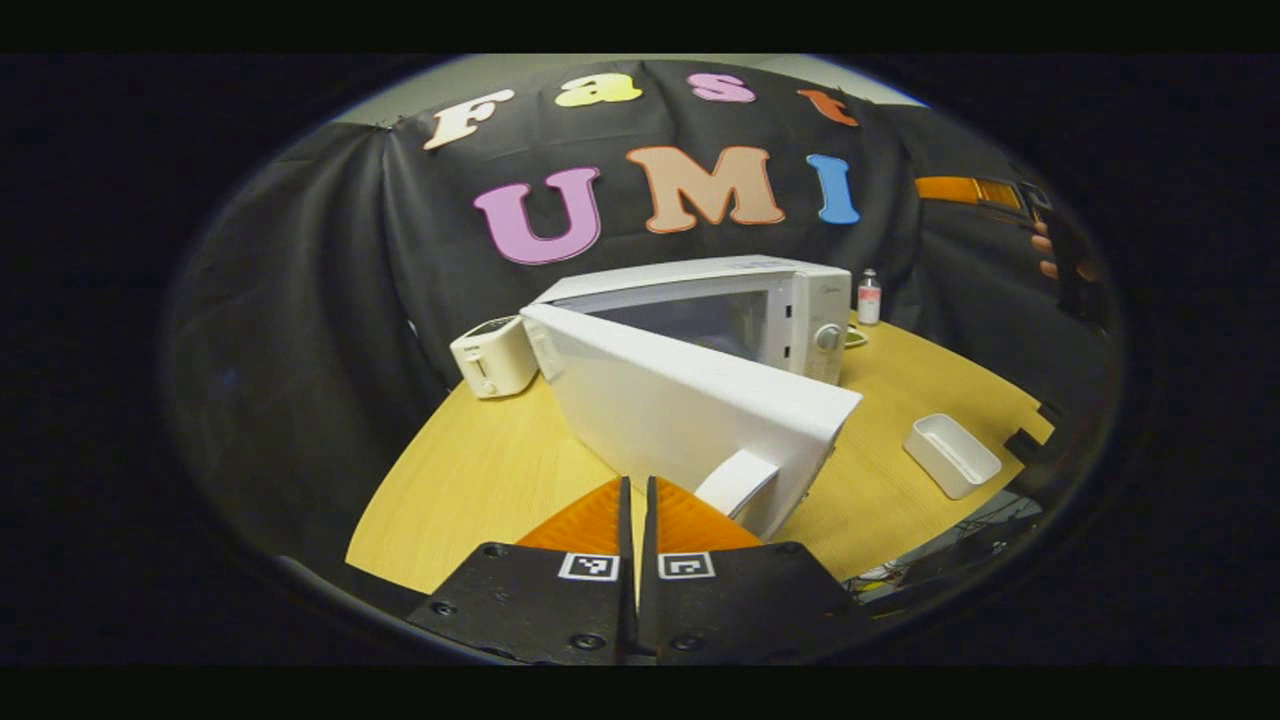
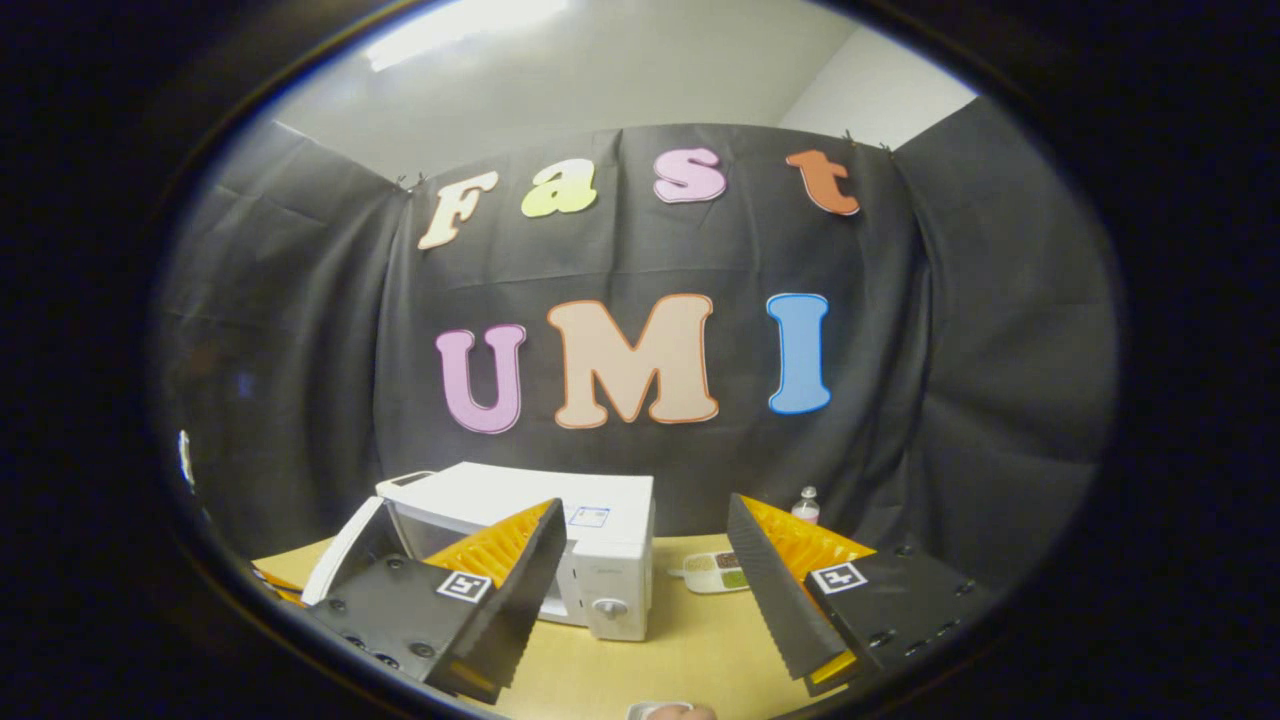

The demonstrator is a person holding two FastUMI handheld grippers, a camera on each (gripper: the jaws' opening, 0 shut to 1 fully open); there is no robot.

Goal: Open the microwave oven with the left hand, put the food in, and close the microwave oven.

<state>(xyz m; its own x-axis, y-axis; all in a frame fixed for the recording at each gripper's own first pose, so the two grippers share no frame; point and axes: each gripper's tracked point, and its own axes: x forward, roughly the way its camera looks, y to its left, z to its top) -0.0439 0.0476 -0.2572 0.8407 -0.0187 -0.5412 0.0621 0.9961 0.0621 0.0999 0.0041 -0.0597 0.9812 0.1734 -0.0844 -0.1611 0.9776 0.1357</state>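
With its door (image 1: 690, 400) swung partly open, the microwave oven (image 1: 760, 310) sits ahead of my left gripper (image 1: 637, 520), whose fingers are pressed together on nothing, the door handle (image 1: 737, 483) just right of their tips. My right gripper (image 2: 640, 570) hangs with fingers spread wide and empty; between and beyond them lies the food tray (image 2: 715, 572), just right of the oven. I judge the opening step nearly finished. Next, my right gripper must drop forward onto that tray and close.
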